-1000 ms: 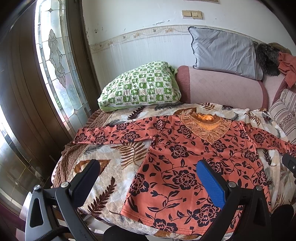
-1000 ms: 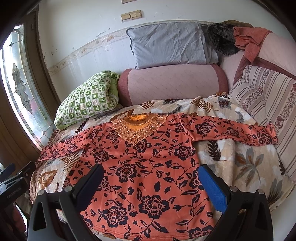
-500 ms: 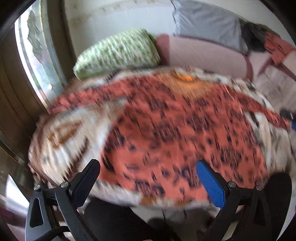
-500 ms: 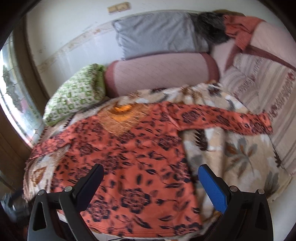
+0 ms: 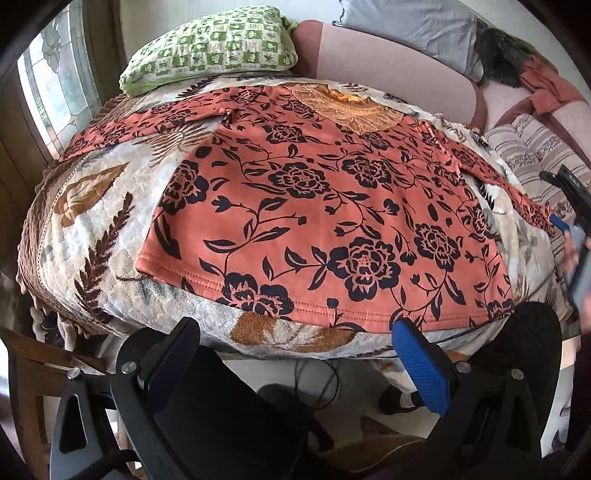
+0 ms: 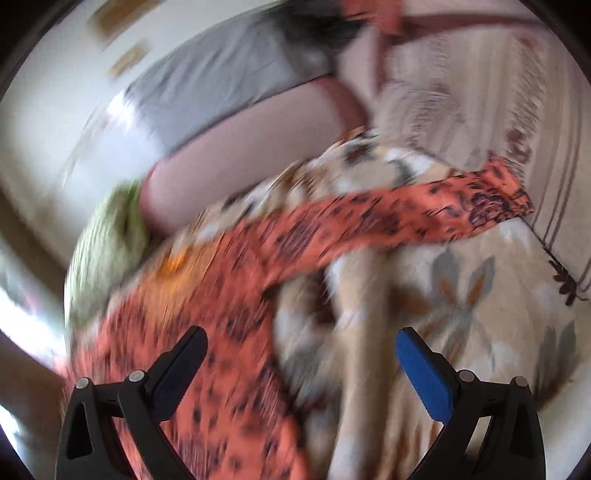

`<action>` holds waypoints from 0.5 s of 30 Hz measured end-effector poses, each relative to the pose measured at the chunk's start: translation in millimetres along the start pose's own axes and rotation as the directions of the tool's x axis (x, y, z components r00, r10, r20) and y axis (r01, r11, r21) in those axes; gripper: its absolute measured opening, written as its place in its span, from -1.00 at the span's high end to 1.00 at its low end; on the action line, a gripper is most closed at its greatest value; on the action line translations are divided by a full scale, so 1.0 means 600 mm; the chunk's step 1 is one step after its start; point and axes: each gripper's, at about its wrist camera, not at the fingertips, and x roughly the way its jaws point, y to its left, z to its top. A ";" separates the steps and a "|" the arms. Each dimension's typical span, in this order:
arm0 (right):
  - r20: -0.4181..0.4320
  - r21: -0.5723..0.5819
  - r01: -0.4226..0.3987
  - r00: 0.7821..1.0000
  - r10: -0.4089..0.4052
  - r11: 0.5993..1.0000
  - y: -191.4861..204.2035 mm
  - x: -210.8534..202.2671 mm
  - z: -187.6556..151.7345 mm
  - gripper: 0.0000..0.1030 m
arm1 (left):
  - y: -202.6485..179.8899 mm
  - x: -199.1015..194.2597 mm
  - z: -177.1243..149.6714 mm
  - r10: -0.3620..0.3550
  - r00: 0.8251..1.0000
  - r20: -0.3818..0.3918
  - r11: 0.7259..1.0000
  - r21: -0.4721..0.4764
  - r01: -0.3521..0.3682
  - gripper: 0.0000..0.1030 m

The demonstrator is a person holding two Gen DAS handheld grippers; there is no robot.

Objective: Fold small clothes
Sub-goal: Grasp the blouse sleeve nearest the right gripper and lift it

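Note:
An orange top with a black flower print [image 5: 325,206] lies flat, front up, on a leaf-patterned blanket [image 5: 96,221], both sleeves spread out. My left gripper [image 5: 295,350] is open and empty, just off the near edge below the hem. My right gripper [image 6: 301,358] is open and empty over the blanket, beside the top's right side; the right sleeve [image 6: 424,218] stretches ahead of it. That view is blurred. The right gripper also shows at the right edge of the left wrist view [image 5: 569,206], near the sleeve's cuff.
A green checked pillow [image 5: 214,44], a pink bolster [image 5: 391,62] and a grey pillow [image 5: 417,22] lie at the back. A striped cushion [image 5: 535,147] is at the right. A stained-glass window [image 5: 62,77] is at the left. Floor and cables show below the near edge.
Both grippers have dropped and pulled back toward the near edge. The right gripper has swung right, toward the right sleeve. The top has not moved.

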 end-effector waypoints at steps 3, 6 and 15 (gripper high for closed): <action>0.054 0.268 -0.048 0.998 0.035 0.962 -0.125 0.045 0.055 -0.97 | -0.003 0.002 0.009 0.023 1.000 0.001 0.999 0.025 -0.023 -1.00; 0.065 0.488 -0.095 0.995 0.072 0.868 -0.223 0.083 0.080 -0.72 | -0.008 0.013 0.024 0.059 0.998 -0.013 0.998 0.036 -0.058 -1.00; 0.117 0.753 -0.087 0.993 -0.003 0.652 -0.364 0.153 0.109 -0.37 | -0.053 0.044 0.101 0.098 0.995 -0.003 0.992 0.081 -0.098 -1.00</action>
